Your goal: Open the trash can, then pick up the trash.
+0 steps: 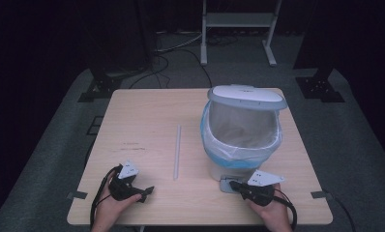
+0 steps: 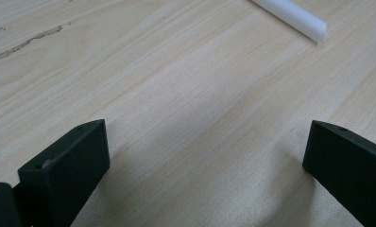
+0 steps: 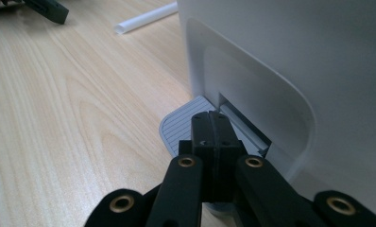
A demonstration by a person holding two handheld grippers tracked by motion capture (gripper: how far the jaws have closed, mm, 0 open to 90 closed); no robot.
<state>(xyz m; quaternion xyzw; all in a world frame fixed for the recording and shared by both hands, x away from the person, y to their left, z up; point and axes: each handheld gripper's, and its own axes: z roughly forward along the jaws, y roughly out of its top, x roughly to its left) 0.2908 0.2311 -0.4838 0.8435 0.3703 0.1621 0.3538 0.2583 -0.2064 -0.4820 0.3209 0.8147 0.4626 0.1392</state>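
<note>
Right gripper [image 3: 213, 127] sits at the near right edge of the tabletop [image 1: 142, 121], fingers [image 3: 202, 137] clenched together with nothing between them, tips pressing down on the grey ribbed foot pedal [image 3: 176, 125] at the base of the white pedal bin [image 1: 241, 140]. Bin stands on the right half of the tabletop, lid [image 1: 247, 96] raised and tilted back, a clear liner with a blue band [image 1: 236, 157] folded over the rim. Left gripper [image 1: 144, 191] rests low at the near left, held by the person's left hand [image 1: 114, 203]; in the left gripper view its fingers [image 2: 70, 163] are released, spread wide over bare wood, grasping nothing. White plastic tube [image 1: 177, 152] lies flat near the tabletop centre, running near to far, between the two grippers, just left of the bin and apart from it; its near end shows ahead of the left gripper's spread fingers. Right hand [image 1: 273, 212] wraps the right gripper from below. Dark scuff marks [image 1: 132, 145] on the wood left of the tube.
</note>
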